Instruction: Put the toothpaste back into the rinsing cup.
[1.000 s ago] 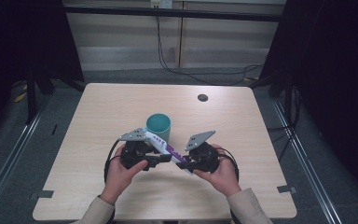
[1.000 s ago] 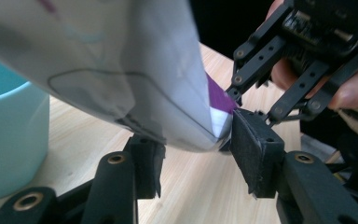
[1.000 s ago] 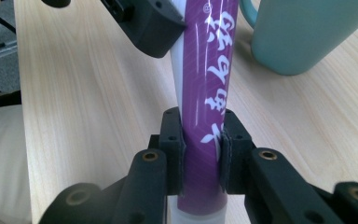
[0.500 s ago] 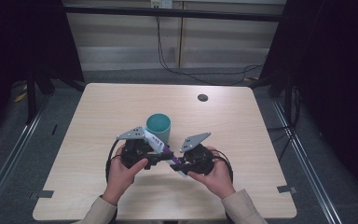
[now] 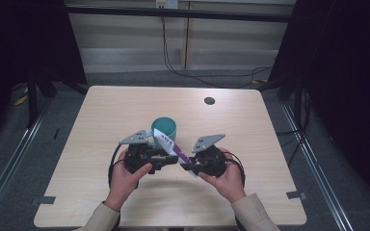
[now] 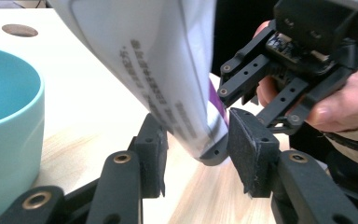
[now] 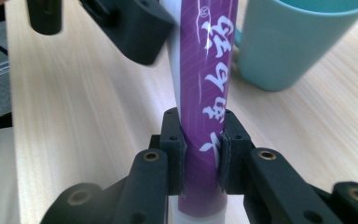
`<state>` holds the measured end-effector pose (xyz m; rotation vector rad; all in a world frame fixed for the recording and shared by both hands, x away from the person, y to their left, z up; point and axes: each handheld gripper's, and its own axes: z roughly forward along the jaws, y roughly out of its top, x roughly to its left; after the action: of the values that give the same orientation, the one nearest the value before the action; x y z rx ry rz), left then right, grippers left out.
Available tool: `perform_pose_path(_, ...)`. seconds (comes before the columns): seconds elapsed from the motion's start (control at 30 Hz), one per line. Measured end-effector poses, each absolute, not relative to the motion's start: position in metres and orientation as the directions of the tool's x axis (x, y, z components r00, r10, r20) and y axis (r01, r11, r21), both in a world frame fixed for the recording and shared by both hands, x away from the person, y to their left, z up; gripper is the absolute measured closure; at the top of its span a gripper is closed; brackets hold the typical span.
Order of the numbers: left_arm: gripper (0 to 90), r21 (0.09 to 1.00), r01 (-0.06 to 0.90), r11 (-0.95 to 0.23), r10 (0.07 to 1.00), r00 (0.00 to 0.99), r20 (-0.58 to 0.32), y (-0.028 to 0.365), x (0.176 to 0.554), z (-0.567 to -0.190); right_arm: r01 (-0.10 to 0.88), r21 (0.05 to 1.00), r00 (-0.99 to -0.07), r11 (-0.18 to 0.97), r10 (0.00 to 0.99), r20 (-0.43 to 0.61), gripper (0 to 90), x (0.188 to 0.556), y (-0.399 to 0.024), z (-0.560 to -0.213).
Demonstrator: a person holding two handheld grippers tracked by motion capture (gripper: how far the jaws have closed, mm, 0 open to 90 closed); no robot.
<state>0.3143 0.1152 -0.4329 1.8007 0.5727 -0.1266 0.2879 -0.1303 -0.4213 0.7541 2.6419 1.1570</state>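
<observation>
Two hands come in from the near edge of the desk [image 5: 101, 125], each holding one claw, the pair angled inward toward each other just on the near side of the one teal cup [image 5: 164, 129]; the right claw [image 7: 200, 149] is clamped tight on the lower end of a single purple-and-white sachet [image 7: 205, 116], its pads pressing both faces of the packet; the left claw [image 6: 196, 154] stands partly open around the sachet's white printed side, its jaws having just been closing then easing slightly, one pad close to the packet, the other apart from it, so it has no grip; the sachet slants up from the right claw toward the cup's rim, held above the desk; beyond the cup, one dark round grommet [image 5: 209, 100] sits near the desk's far edge.
</observation>
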Motion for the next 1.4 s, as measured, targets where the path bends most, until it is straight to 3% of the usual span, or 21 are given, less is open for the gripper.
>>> perform_pose_path(0.57, 66.8, 0.868, 0.471, -0.16, 0.326, 0.855, -0.404, 0.121, 0.317, -0.428, 0.39, 0.733, -0.861, 0.556, 0.503, 0.077, 73.8, 0.289, -0.124, -0.426)
perform_pose_path(1.03, 65.7, 0.874, 0.474, -0.108, 0.313, 0.85, -0.423, 0.122, 0.317, -0.424, 0.405, 0.75, -0.866, 0.523, 0.482, 0.132, 73.9, 0.29, -0.117, -0.426)
perform_pose_path(1.4, 71.5, 0.868, 0.484, -0.112, 0.329, 0.842, -0.427, 0.122, 0.316, -0.423, 0.415, 0.753, -0.865, 0.511, 0.479, 0.151, 72.2, 0.292, -0.112, -0.431)
